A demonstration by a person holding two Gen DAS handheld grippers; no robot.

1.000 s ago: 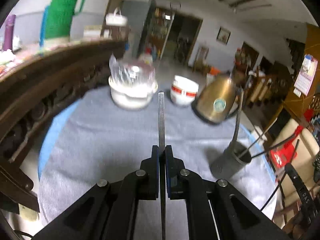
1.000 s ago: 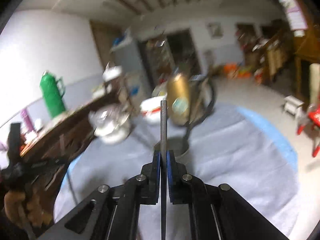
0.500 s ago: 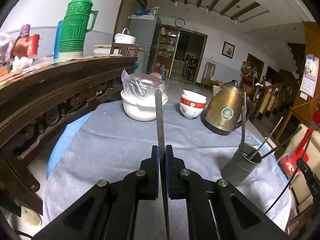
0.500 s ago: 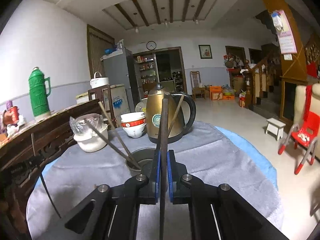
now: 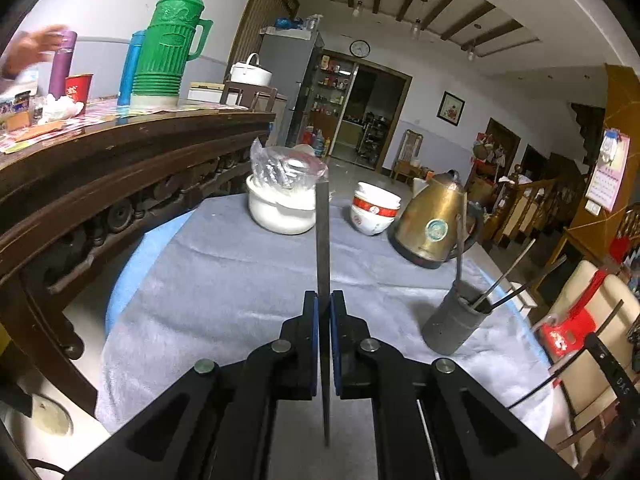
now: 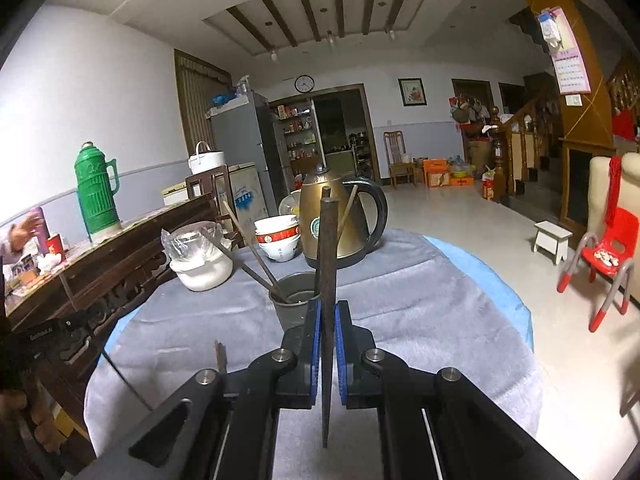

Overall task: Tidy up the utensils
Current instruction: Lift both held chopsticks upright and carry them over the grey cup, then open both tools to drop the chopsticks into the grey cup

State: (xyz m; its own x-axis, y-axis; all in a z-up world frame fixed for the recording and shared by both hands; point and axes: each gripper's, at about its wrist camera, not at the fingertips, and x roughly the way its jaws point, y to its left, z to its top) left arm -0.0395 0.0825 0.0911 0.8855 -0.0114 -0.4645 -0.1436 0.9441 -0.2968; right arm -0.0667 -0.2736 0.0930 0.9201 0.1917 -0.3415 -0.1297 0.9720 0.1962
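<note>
My left gripper is shut on a grey metal chopstick that stands upright between its blue pads. To its right on the grey cloth stands a dark grey holder cup with several chopsticks leaning out of it. In the right wrist view my right gripper is shut on a dark chopstick, also upright. The same holder cup sits just beyond its fingertips, slightly left. The left gripper's black body shows at that view's left edge.
A brass kettle, stacked red-and-white bowls and a white pot under a plastic bag stand at the back of the round table. A dark wooden sideboard with a green thermos runs along the left. A red chair stands on the floor at the right.
Both views have tilted up and steadied from the blur of a second ago. The holder cup now sits closer under the right gripper's chopstick. Both grips stay the same.
</note>
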